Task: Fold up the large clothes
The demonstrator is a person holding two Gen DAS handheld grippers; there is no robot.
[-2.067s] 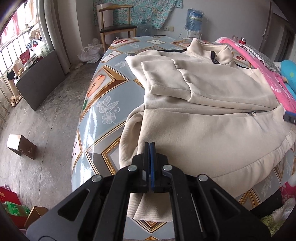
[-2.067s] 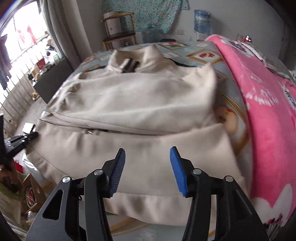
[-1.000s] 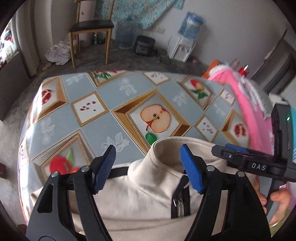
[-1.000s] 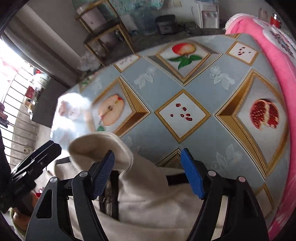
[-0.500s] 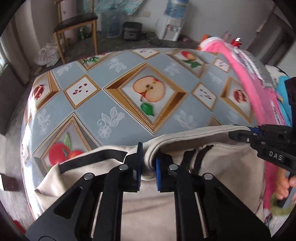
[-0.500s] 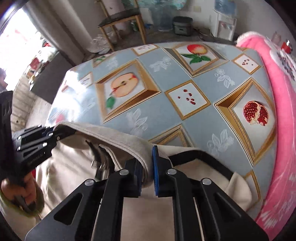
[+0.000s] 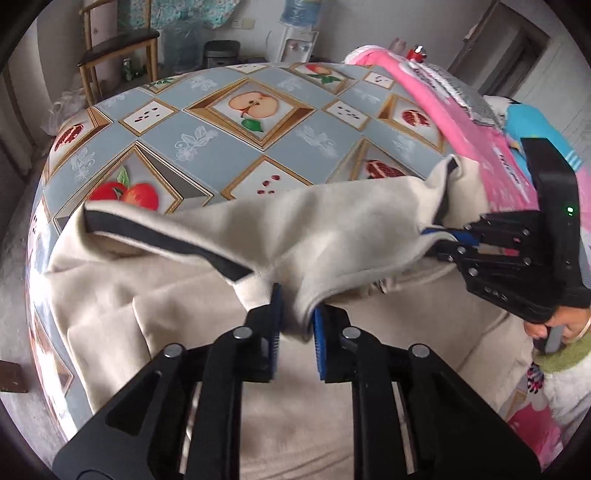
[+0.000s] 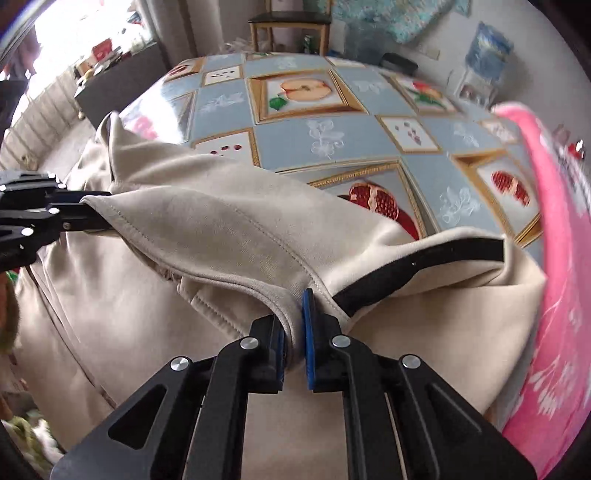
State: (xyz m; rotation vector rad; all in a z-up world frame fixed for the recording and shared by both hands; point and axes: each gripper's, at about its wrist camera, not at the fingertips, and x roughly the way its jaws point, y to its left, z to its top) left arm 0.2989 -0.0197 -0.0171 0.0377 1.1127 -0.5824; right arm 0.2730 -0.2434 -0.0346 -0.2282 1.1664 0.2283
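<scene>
A cream jacket with black trim lies on the fruit-patterned table. Its upper edge is lifted and stretched between both grippers, above the jacket's lower part. My left gripper has a bunch of that edge between its blue pads, which still press on it while the jaws are opening slightly. In the right wrist view, my right gripper is shut on the jacket beside the black trim. Each gripper also shows in the other's view: the right gripper at the right, the left gripper at the left.
A pink blanket runs along the right side of the table. A wooden chair and a water dispenser stand on the floor beyond. A person's hand holds the right gripper's handle.
Both grippers, open over the collar a second ago, have shut on the jacket's upper edge. They have since drawn it back toward the near side, uncovering more tablecloth.
</scene>
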